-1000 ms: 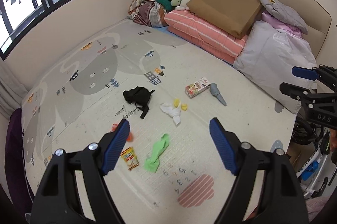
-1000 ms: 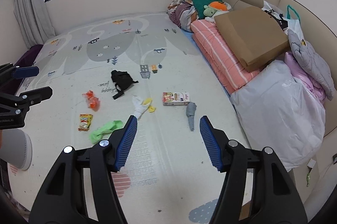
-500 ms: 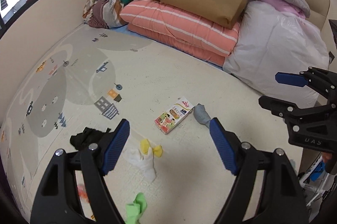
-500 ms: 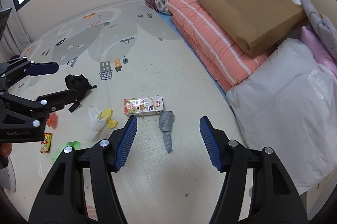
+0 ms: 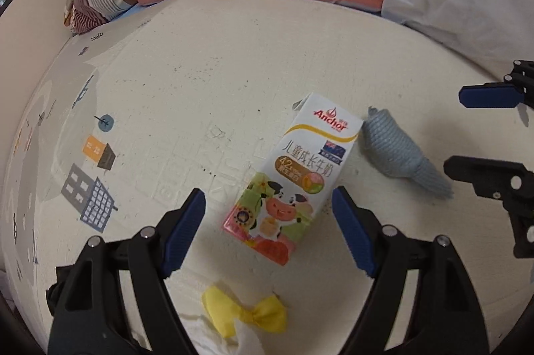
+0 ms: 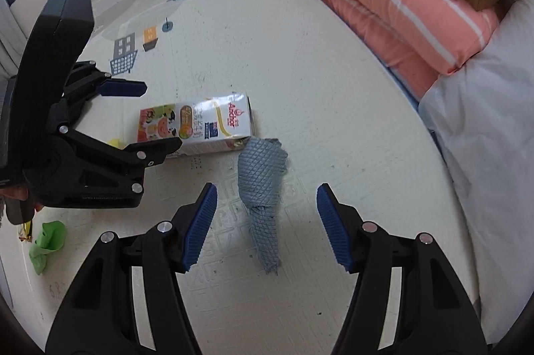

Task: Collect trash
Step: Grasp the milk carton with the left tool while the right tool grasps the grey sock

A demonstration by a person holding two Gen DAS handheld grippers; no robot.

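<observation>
Here the left gripper (image 5: 268,228) is hovering with its jaws wide apart around the near end of the milk carton (image 5: 293,178), which is lying flat on the play mat (image 5: 200,81), while the right gripper (image 6: 267,228), likewise spread, is straddling the grey rag (image 6: 262,185) just beside it. The carton is probably handling as light, fairly stiff and crushable, so pinching across its narrow sides looks best, whereas the rag is looking soft and limp, best bunched at its twisted middle. Open mat is lying all around, with the folded bedding (image 6: 383,8) standing well apart.
</observation>
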